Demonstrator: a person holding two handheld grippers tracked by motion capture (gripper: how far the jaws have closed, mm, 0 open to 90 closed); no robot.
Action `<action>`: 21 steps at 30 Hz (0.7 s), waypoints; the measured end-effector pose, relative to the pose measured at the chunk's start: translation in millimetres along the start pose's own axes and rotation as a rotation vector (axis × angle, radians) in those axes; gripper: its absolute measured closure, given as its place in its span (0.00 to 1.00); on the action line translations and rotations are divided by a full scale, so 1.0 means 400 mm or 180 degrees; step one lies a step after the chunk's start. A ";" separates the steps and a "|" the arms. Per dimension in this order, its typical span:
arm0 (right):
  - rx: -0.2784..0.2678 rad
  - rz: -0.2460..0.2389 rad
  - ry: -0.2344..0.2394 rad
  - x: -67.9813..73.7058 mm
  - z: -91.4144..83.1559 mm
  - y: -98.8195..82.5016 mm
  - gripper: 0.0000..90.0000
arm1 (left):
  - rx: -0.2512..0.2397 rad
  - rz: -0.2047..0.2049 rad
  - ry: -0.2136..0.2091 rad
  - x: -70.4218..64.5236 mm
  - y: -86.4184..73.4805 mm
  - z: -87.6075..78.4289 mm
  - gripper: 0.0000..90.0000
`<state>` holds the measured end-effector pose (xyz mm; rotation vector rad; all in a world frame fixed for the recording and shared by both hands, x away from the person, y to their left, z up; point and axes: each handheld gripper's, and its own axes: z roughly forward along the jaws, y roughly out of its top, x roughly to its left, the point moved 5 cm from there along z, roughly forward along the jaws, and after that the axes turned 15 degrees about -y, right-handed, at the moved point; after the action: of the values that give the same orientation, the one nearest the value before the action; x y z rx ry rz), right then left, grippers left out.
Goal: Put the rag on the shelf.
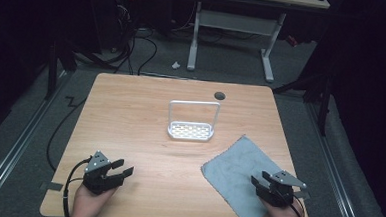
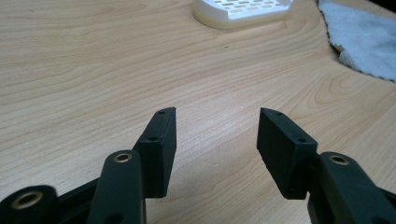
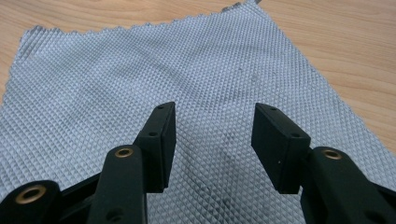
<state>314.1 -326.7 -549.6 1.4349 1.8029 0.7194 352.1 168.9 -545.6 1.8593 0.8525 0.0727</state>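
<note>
At the near edge of the worktop point(image 1: 130, 115), your left claw point(image 1: 122, 168) sits over bare wood with its jaws spread wide and nothing between them. Your right claw point(image 1: 257, 184) is released too, jaws apart, resting over the near part of the grey cloth point(image 1: 233, 170), which lies flat at the worktop's right front corner. Farther back, near the middle, stands the white rack point(image 1: 191, 131) with its tall loop handle, just beyond the cloth's far corner.

high: overhead, fwd-down | gripper cams: low, close | shared: cloth point(image 1: 237, 173)
</note>
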 end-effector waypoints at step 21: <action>0.0118 -0.0260 0.0216 -0.002 -0.044 -0.036 1.00 | -0.0079 0.0036 0.0013 -0.004 -0.008 -0.004 0.53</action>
<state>292.0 -330.6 -550.3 1.3668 1.9246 0.7040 348.4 169.8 -547.0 1.8416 0.8404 0.0938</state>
